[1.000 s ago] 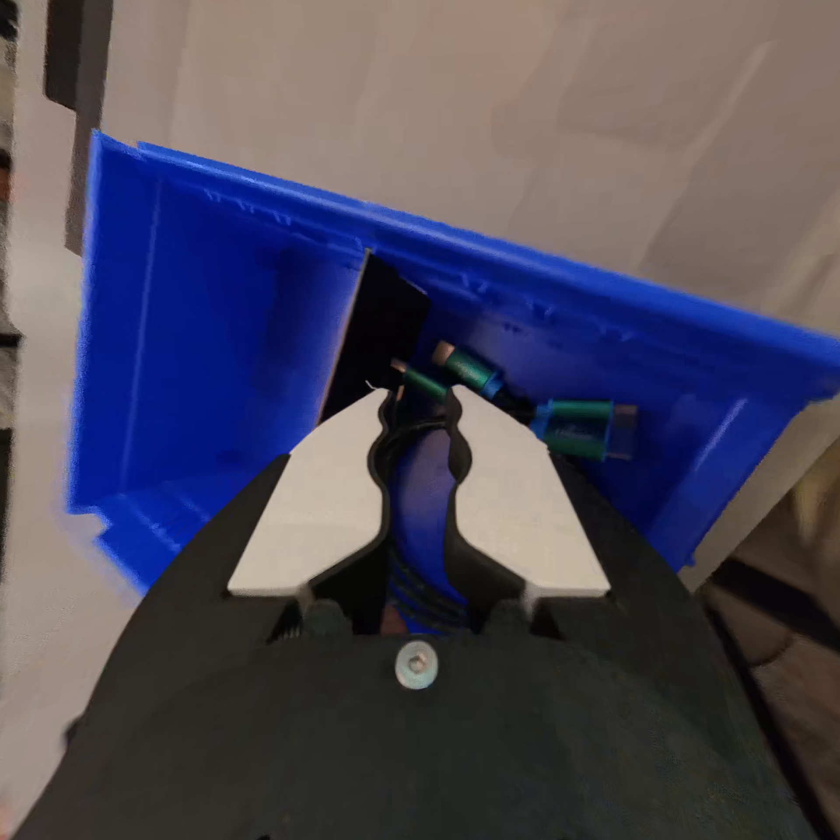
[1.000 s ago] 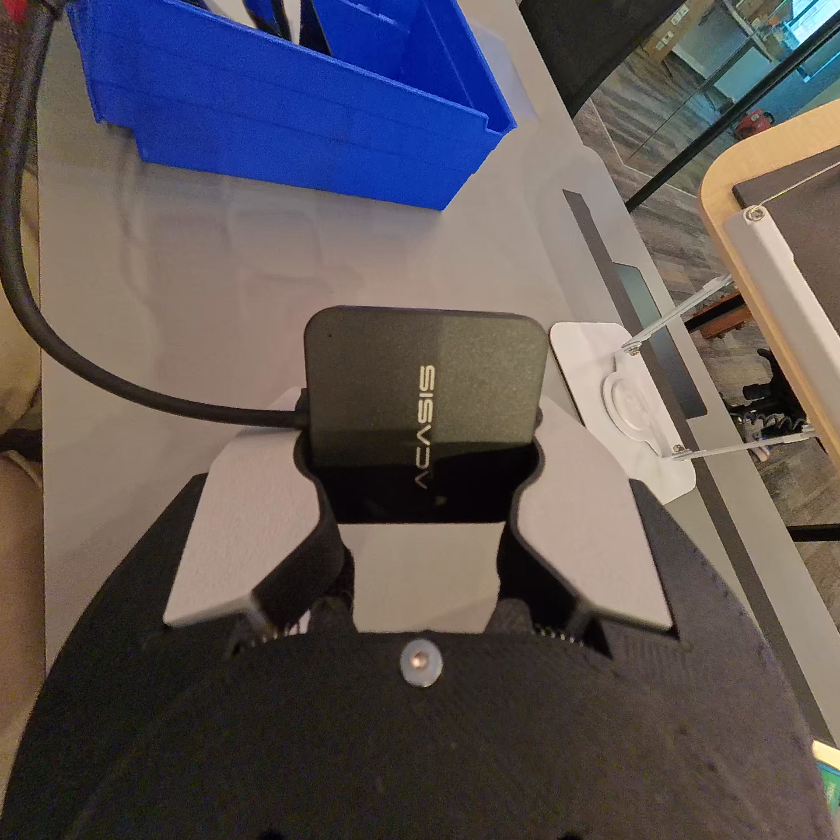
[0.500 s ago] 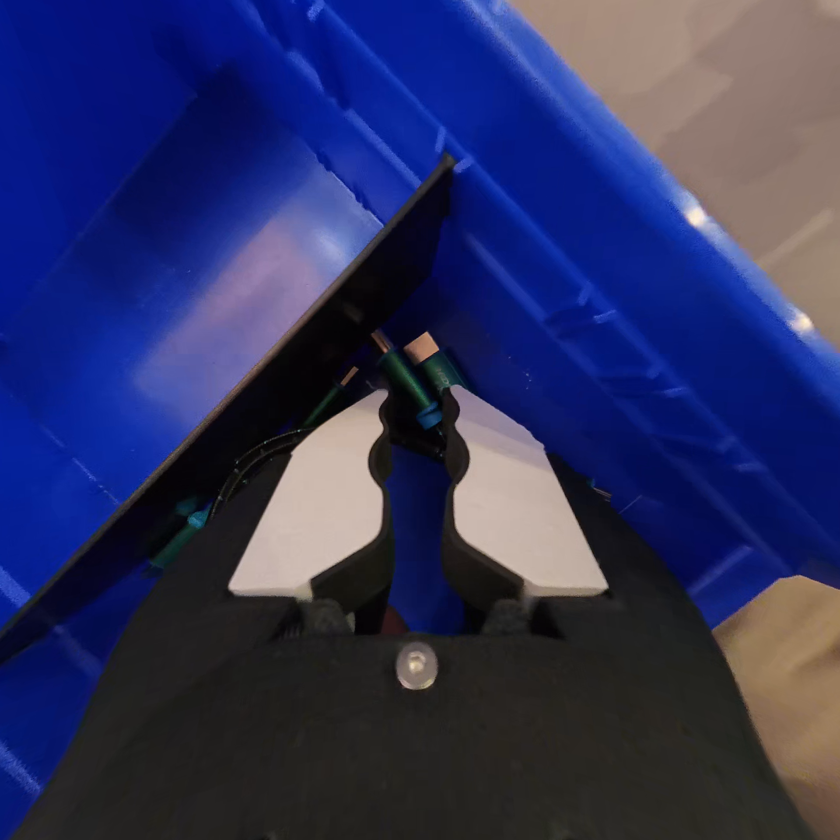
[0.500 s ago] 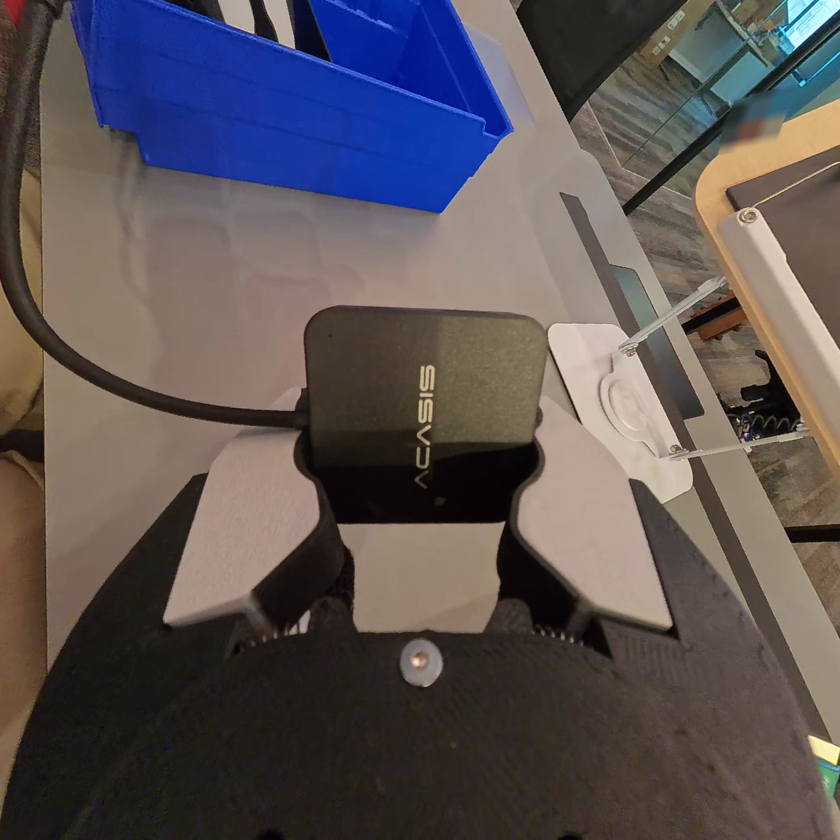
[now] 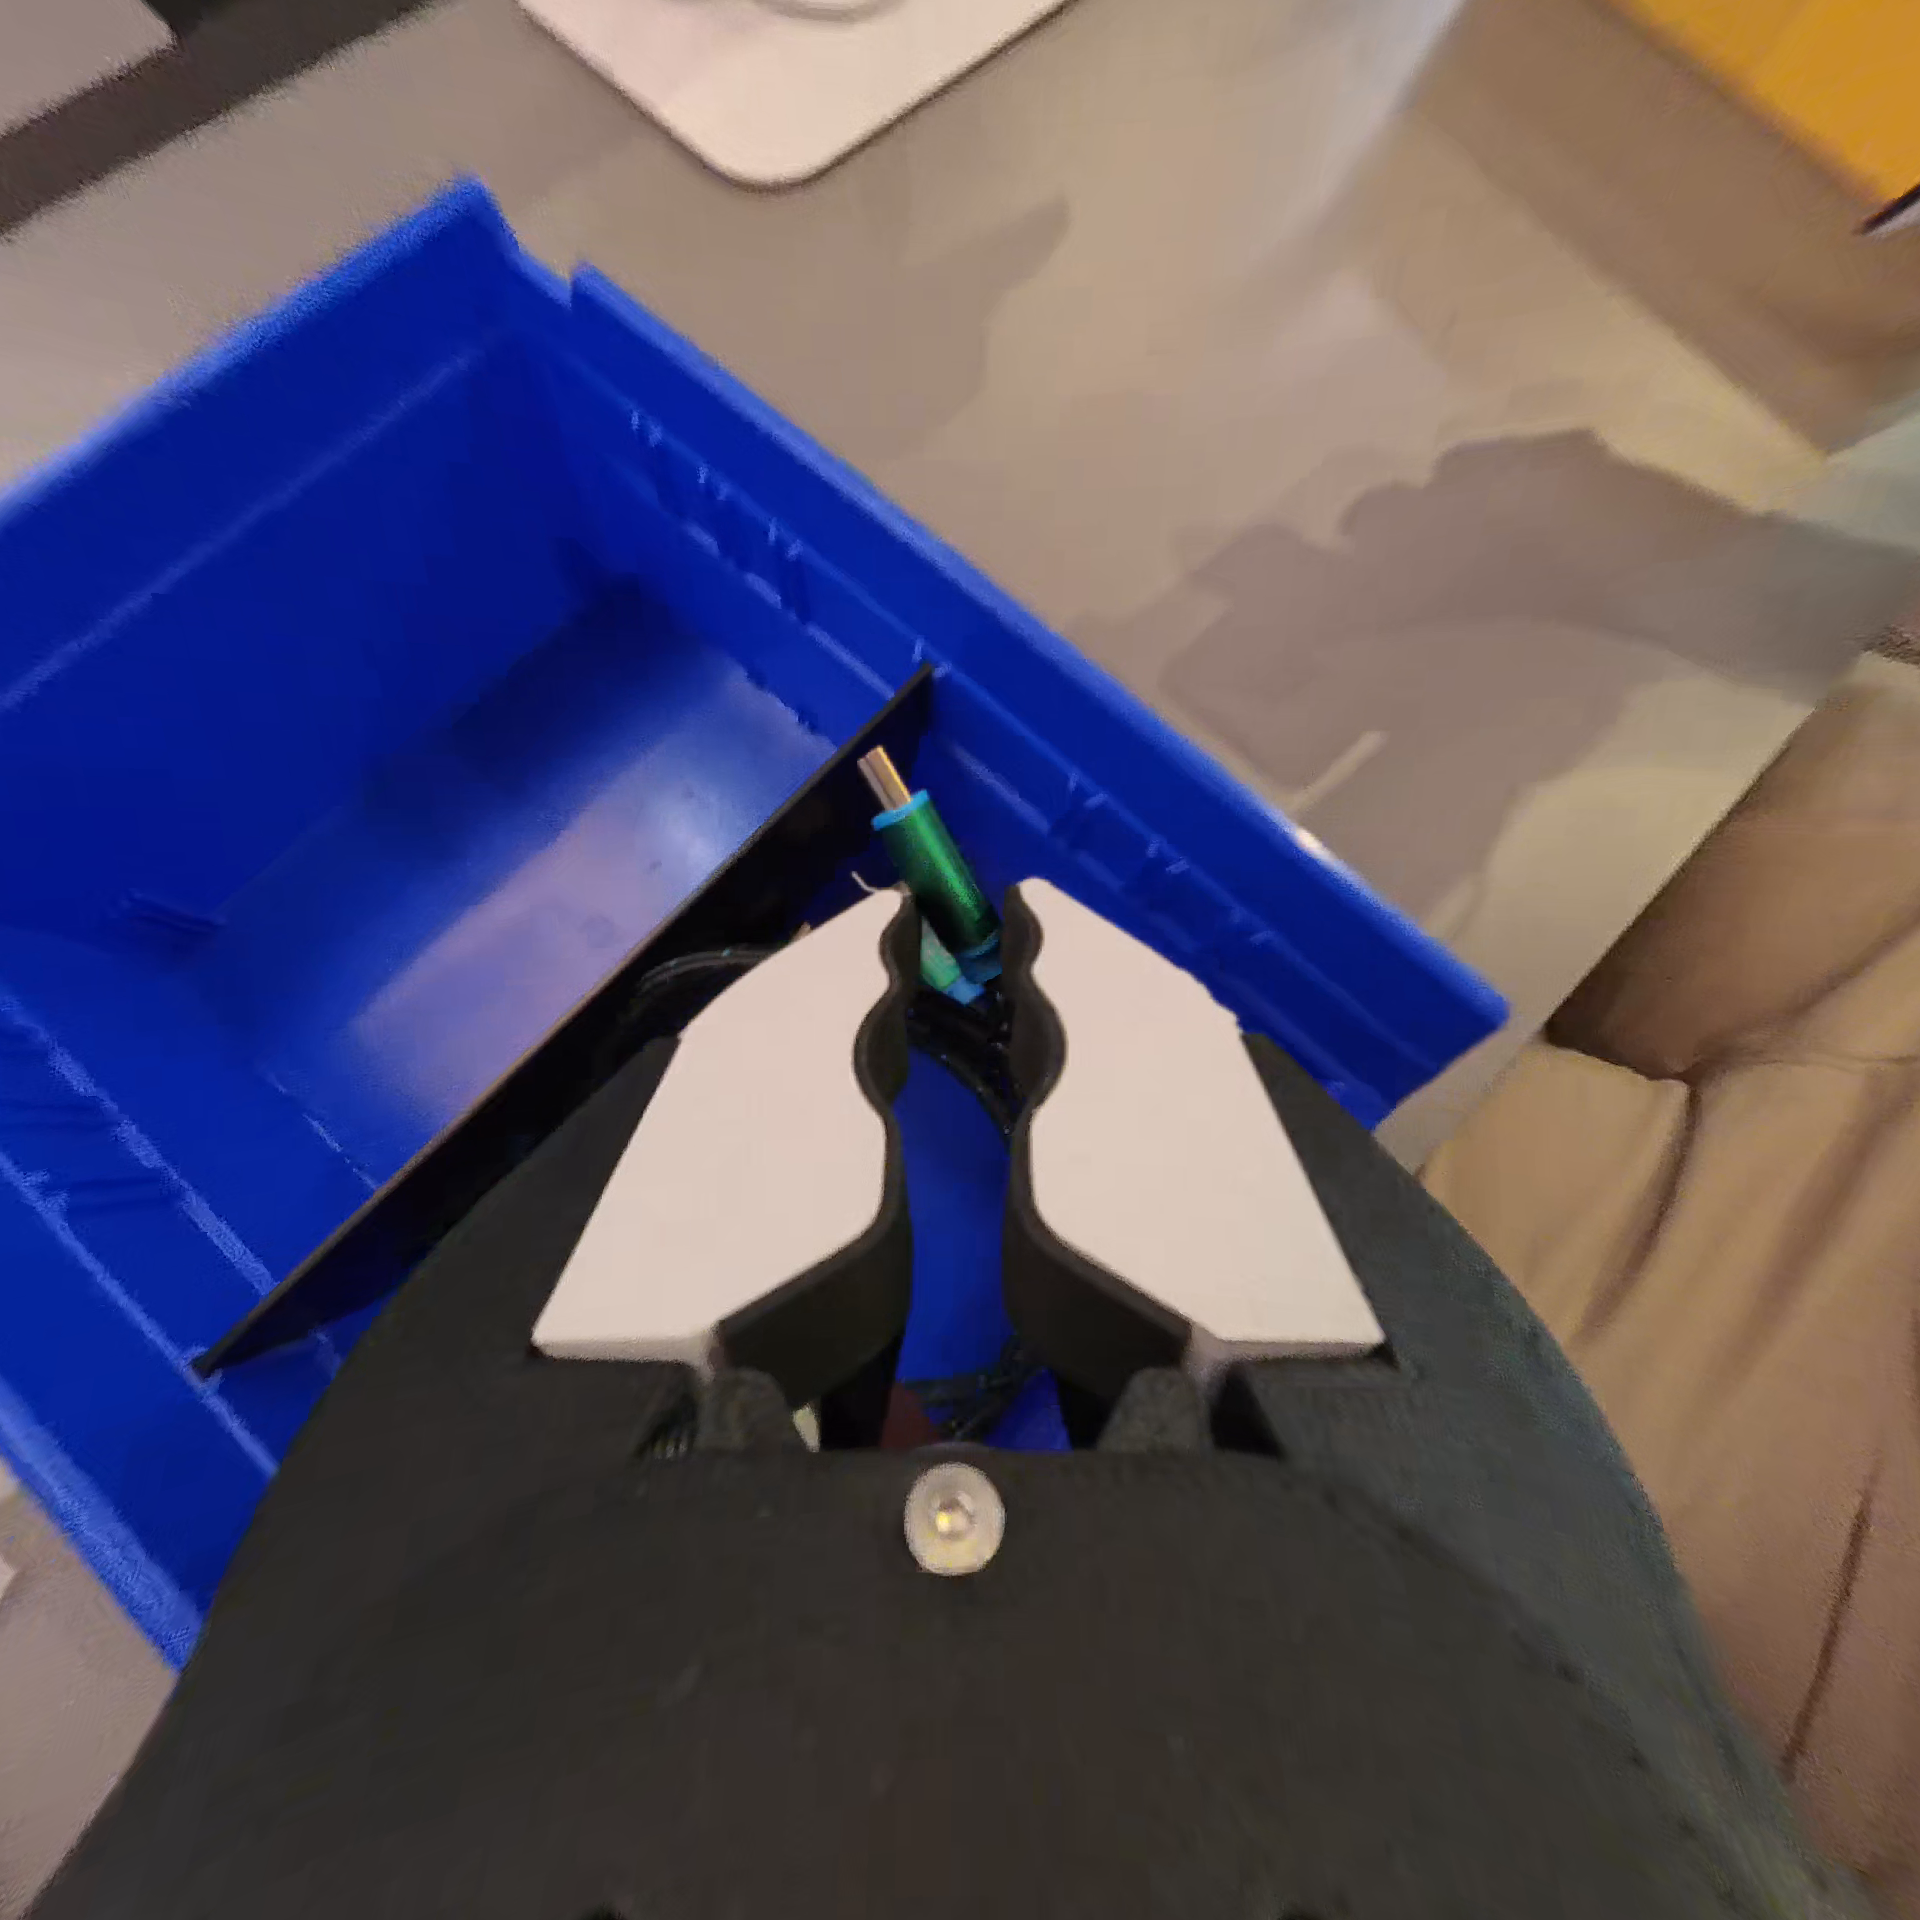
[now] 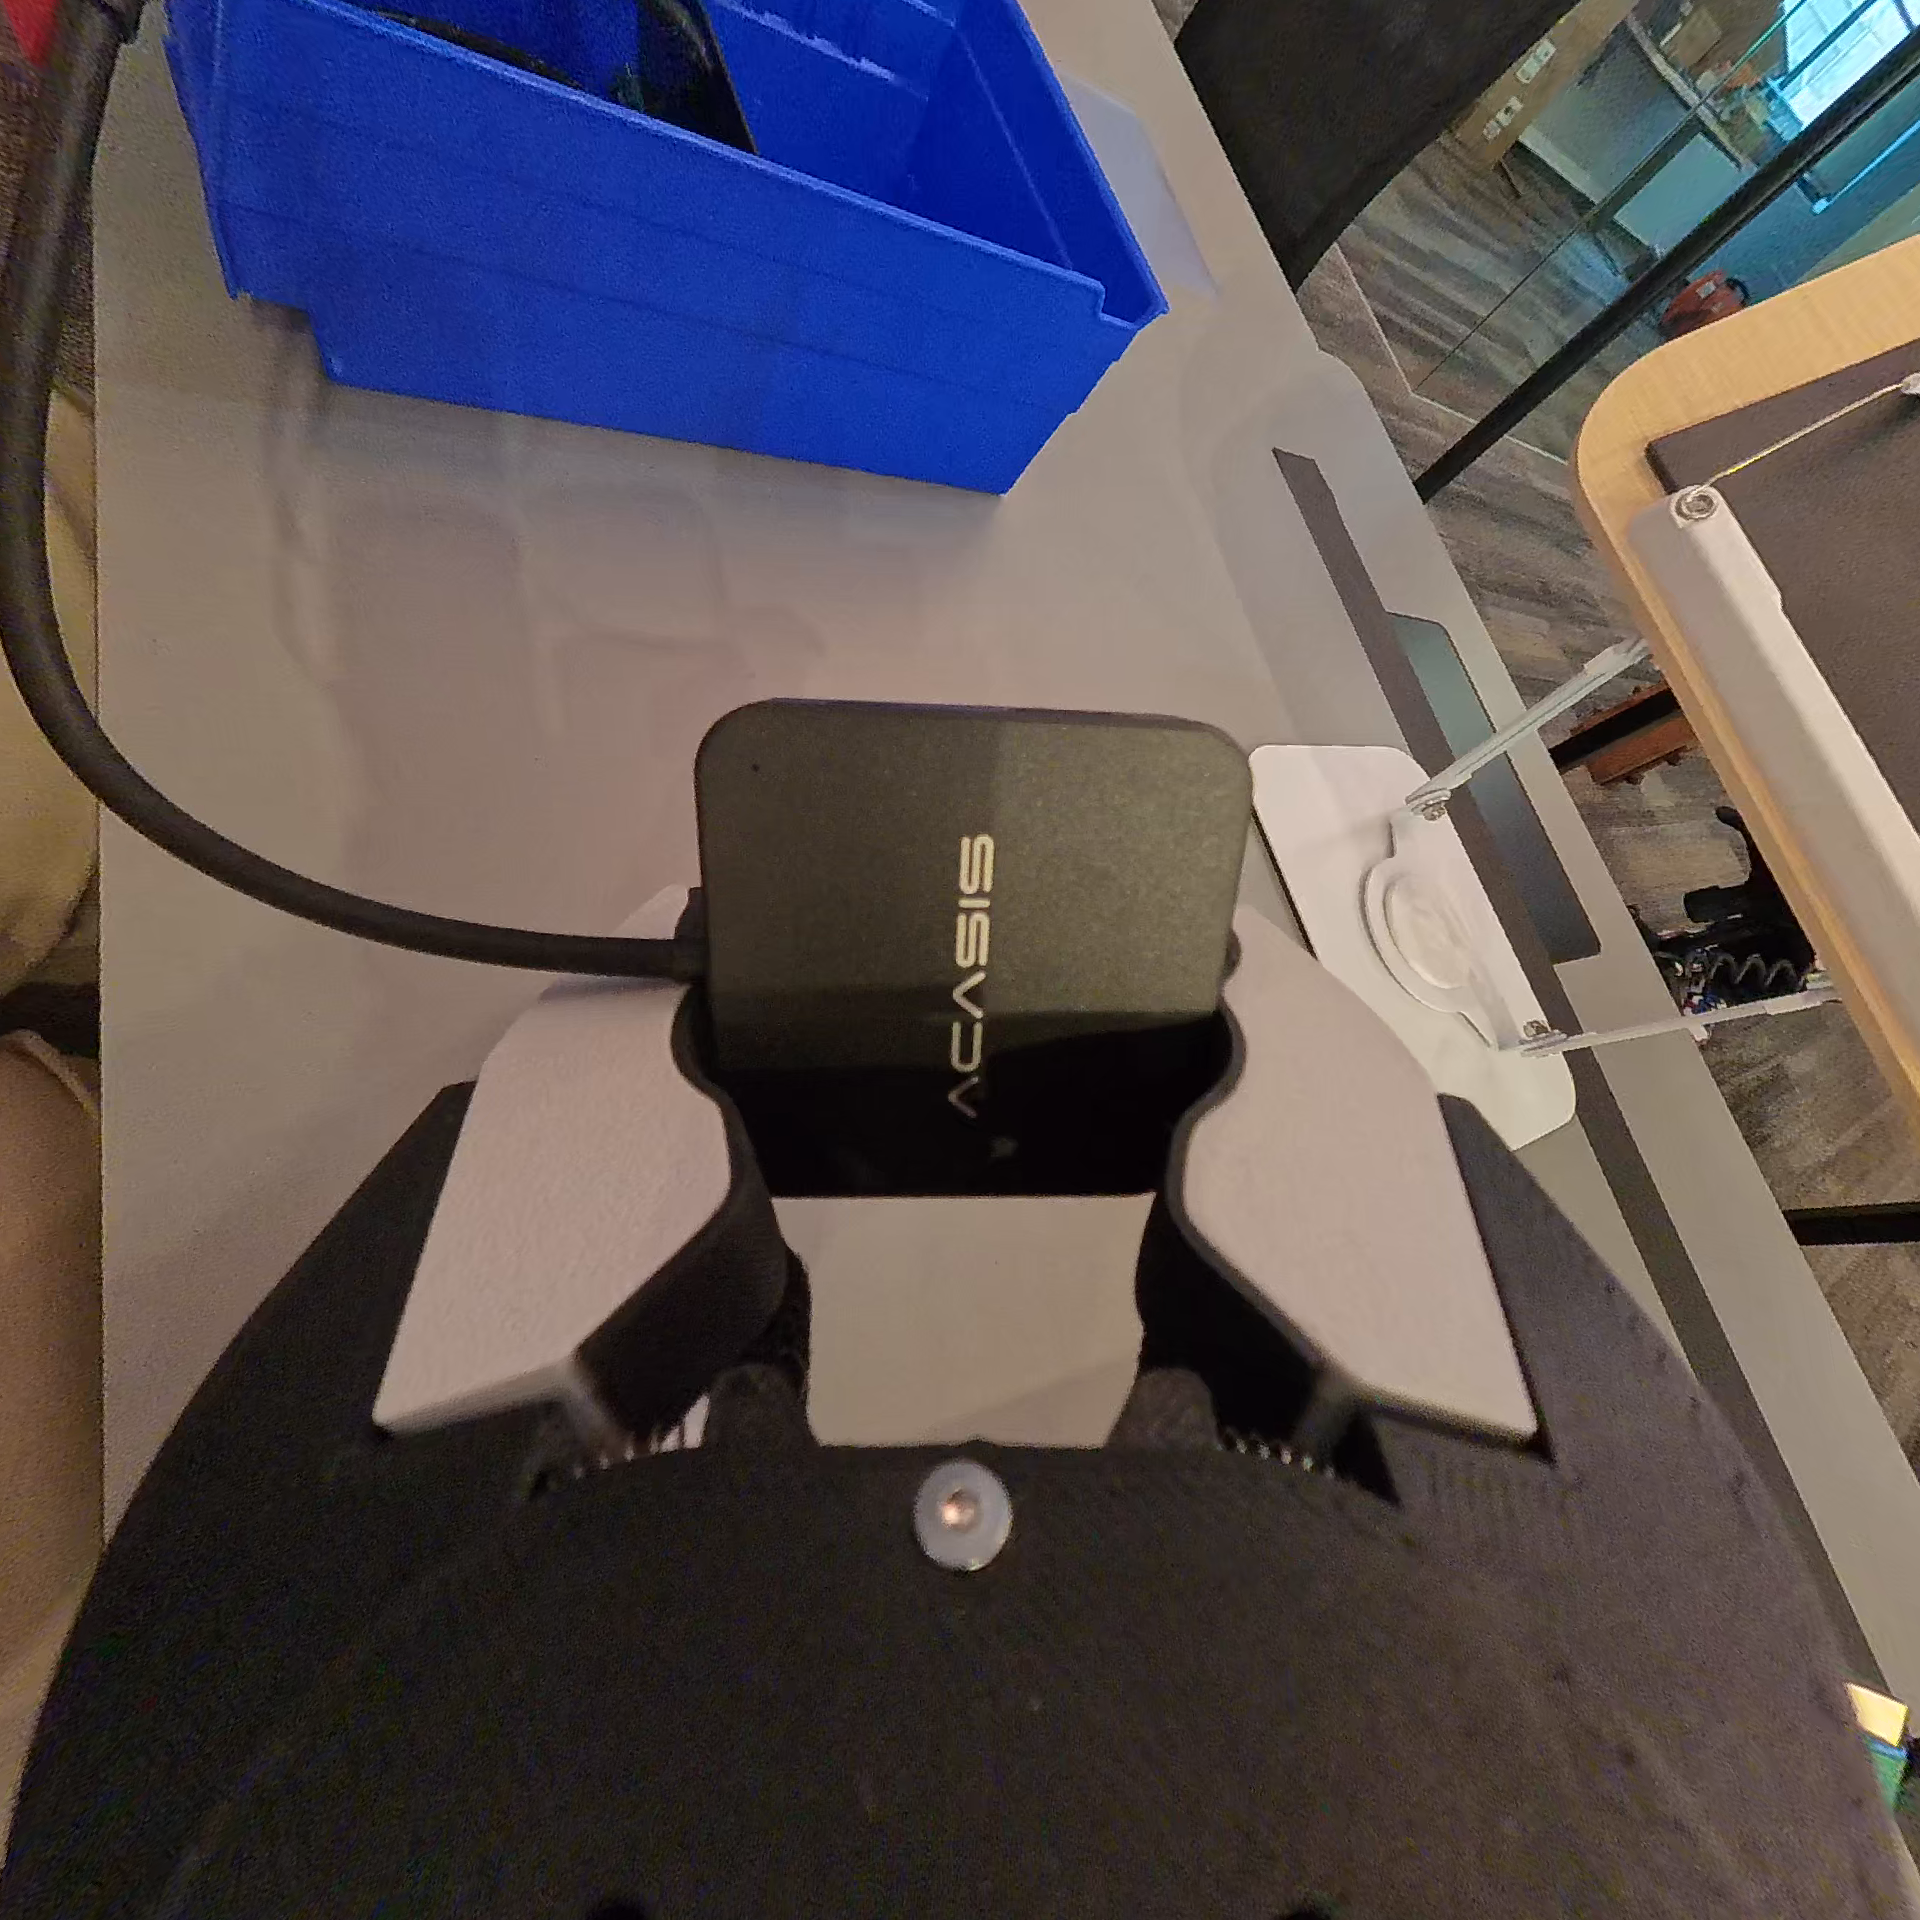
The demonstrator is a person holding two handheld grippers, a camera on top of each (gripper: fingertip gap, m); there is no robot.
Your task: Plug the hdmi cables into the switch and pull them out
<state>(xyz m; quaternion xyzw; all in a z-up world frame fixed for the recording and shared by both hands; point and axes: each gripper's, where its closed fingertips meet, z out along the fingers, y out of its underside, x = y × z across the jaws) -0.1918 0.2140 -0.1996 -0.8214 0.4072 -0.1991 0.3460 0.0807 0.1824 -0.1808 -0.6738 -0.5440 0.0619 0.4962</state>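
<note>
My left gripper is shut on a green cable plug with a silver tip, holding it above the blue bin, beside the bin's black divider. Black braided cable trails down between the fingers. My right gripper is shut on the black square switch, held flat over the grey table. A thick black cable leaves the switch's left side. The blue bin also shows at the far left of the table in the right wrist view.
A white stand base with thin metal rods sits at the table's right edge, next to the switch. A wooden-edged table stands beyond to the right. A white pad lies past the bin in the left wrist view. The gap from one gripper's tips to the other's is roughly 30 cm.
My left gripper has closed on a green plug and lifted it up out of the bin; the view pulled back from inside the bin. The right gripper and switch held nearly still.
</note>
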